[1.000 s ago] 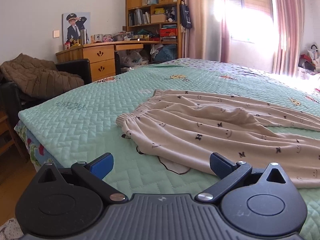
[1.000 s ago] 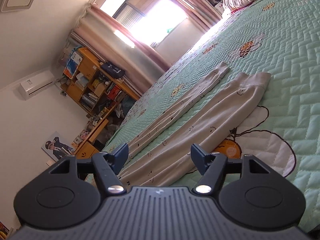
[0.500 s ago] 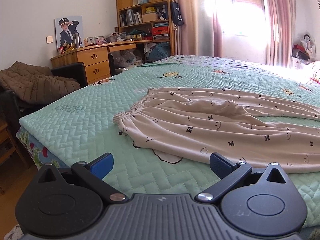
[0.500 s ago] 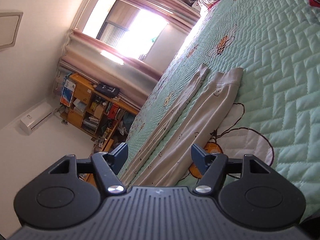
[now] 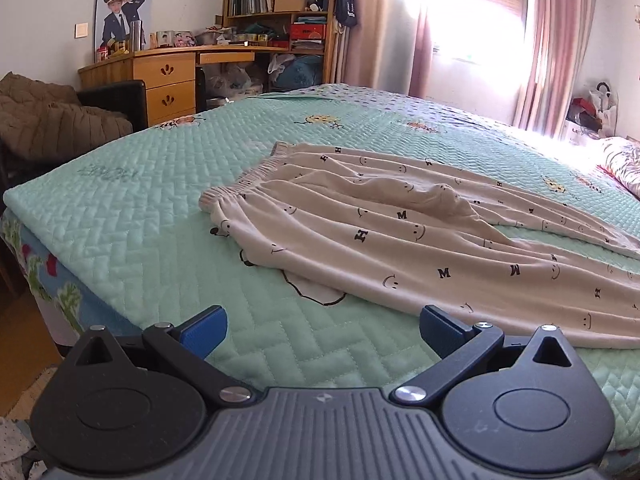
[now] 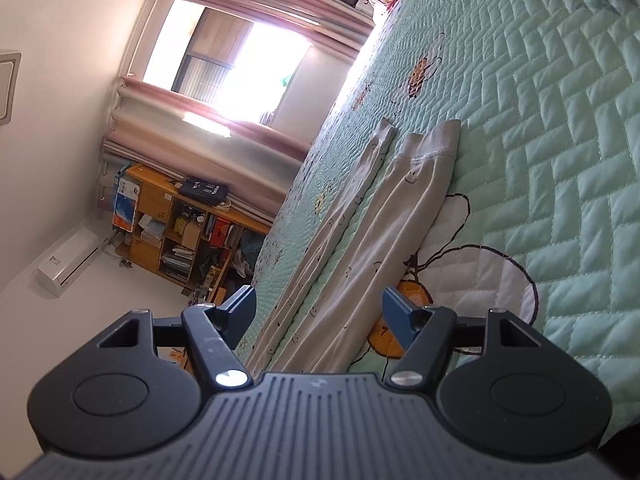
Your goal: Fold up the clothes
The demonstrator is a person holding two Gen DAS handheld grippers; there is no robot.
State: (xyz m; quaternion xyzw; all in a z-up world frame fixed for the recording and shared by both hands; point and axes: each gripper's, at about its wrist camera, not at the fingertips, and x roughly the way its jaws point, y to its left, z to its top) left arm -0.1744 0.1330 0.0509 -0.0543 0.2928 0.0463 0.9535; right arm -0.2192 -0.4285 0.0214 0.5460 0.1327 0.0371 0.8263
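Observation:
A pair of beige trousers printed with smiley faces and letters lies spread on the green quilted bed. Its elastic waistband faces left in the left wrist view, and the legs run off to the right. My left gripper hovers open over the quilt just short of the near trouser edge, with nothing between its blue pads. In the rolled right wrist view, the two trouser legs stretch away from me to their cuffs. My right gripper stands open above the near leg, its pads apart from the cloth.
A wooden desk and bookshelf stand beyond the bed's far corner. A dark chair with a brown blanket sits left of the bed. Pink curtains frame a bright window. A patterned pillow lies at the right edge.
The left wrist view has swung, so the trousers sit further right and lower. The right gripper has rolled and sunk closer to the trouser legs. Both grippers stay open.

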